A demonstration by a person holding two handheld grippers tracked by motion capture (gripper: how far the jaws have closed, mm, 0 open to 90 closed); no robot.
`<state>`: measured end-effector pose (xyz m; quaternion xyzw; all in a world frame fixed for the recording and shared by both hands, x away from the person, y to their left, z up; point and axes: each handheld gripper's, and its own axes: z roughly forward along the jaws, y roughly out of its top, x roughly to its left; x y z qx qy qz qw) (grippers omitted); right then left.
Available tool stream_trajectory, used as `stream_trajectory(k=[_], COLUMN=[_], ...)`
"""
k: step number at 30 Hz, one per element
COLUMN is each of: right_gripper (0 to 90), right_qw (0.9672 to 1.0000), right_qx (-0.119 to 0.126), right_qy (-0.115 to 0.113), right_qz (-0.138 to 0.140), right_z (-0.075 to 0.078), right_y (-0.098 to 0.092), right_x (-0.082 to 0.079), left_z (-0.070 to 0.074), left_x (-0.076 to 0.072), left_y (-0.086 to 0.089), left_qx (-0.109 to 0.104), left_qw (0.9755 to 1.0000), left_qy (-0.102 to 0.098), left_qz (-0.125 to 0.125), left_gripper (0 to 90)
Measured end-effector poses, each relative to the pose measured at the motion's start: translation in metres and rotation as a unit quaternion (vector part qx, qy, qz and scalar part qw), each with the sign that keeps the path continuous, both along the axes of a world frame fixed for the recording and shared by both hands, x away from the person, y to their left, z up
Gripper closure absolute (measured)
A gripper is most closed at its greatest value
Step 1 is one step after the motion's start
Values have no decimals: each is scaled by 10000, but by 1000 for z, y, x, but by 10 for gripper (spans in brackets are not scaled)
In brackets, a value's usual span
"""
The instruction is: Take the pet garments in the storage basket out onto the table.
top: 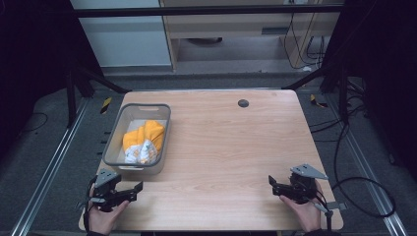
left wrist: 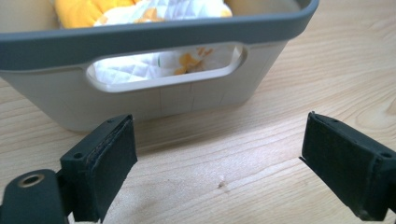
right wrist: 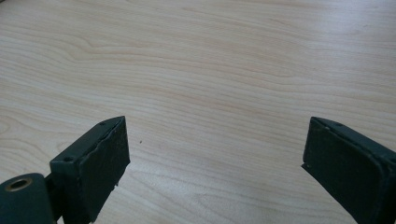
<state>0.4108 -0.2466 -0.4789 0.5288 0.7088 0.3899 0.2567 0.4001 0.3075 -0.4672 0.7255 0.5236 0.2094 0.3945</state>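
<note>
A grey plastic basket [top: 112,142] sits on the table [top: 231,147], holding a crumpled yellow-and-white quilted cloth [top: 143,140]. The left tool [top: 135,189] rests just in front of the basket's handle cut-out, its jaws spread wide with nothing between them. The right tool [top: 273,183] lies well apart from the basket, over bare wood, equally wide open and empty.

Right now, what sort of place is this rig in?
Probably a lab recording bay: a wooden table ringed by a black frame, floor rails, and loose cables.
</note>
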Motion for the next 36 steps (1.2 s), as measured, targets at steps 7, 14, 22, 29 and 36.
stream_trajectory(k=[7, 14, 22, 29, 36], right_gripper=[64, 62, 63, 63, 64], right_qw=[10000, 10000, 9999, 9999, 9999], right_qx=[79, -78, -113, -124, -153], right_qy=[44, 32, 32, 24, 0], right_qz=[-18, 23, 35, 53, 81], right_z=[0, -2, -2, -3, -3], right_y=[-2, -1, 0, 0, 1], right_x=[0, 0, 0, 0, 0], left_z=[6, 14, 23, 30, 39], left_x=[0, -1, -4, -5, -7], left_y=[4, 6, 9, 8, 10], left_qx=[-116, -175, -307, -357, -410], left_qw=[9999, 9996, 9989, 9986, 9979], left_qy=[-68, -183, -301, -364, -483], left_qz=[109, 153, 193, 137, 120], left_gripper=[94, 115, 118, 124, 130])
